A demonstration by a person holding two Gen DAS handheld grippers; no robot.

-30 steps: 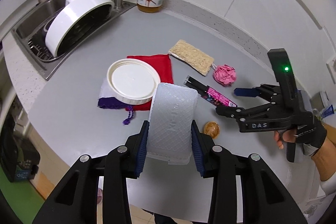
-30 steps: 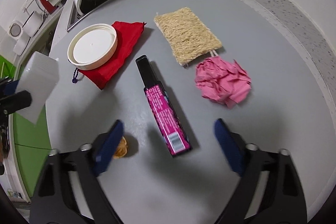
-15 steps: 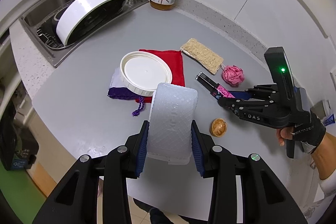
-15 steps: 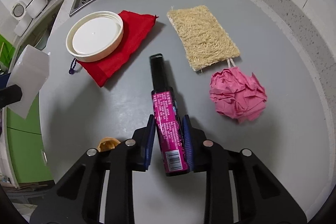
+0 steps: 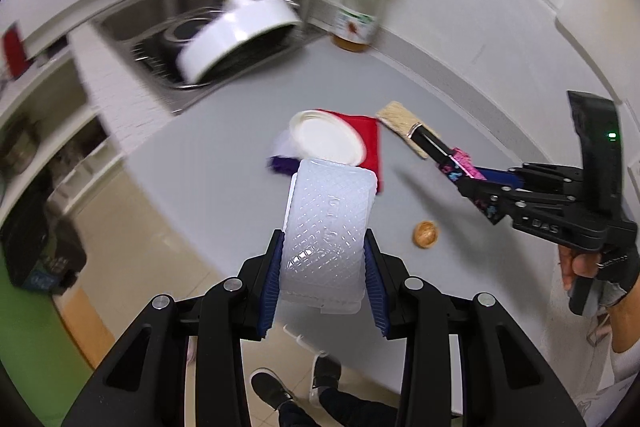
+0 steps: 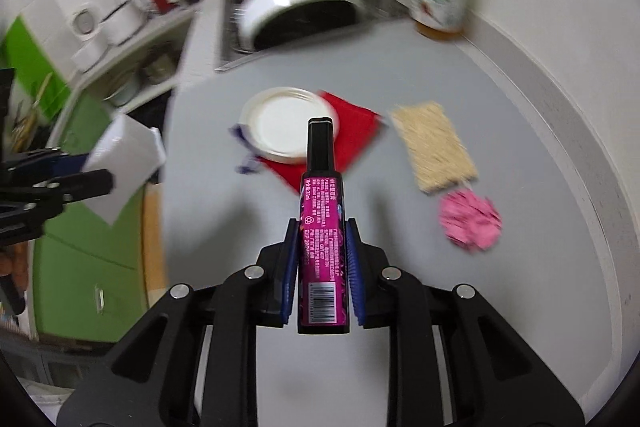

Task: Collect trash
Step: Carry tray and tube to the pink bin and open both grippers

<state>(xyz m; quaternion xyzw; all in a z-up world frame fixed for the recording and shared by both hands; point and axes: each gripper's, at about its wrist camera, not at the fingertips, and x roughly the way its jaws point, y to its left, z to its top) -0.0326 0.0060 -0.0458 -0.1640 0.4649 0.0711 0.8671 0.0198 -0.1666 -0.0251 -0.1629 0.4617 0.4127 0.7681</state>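
Note:
My left gripper point(image 5: 323, 247) is shut on a clear ribbed plastic container point(image 5: 330, 223), held above the near edge of the grey counter point(image 5: 224, 163). My right gripper point(image 6: 322, 247) is shut on a black and pink tube point(image 6: 322, 227), lifted off the counter with its black cap pointing away. In the left wrist view the right gripper point(image 5: 460, 173) hangs at the right with the tube point(image 5: 444, 155) sticking out. A crumpled pink paper ball point(image 6: 470, 213) and a small brown nutshell-like scrap point(image 5: 425, 234) lie on the counter.
A white lid point(image 6: 286, 125) rests on a red cloth point(image 6: 352, 135) mid-counter, with a straw-coloured scrub pad point(image 6: 434, 147) to its right. A sink point(image 5: 160, 23) holding a white pot, a honey jar point(image 5: 362, 15) and a green basket stand at the back. A person's shoes point(image 5: 272, 387) show below.
The right gripper closed on the pink tube and lifted it off the counter. Both grippers rose and pulled back, so the counter looks farther away. The left kept its hold on the container.

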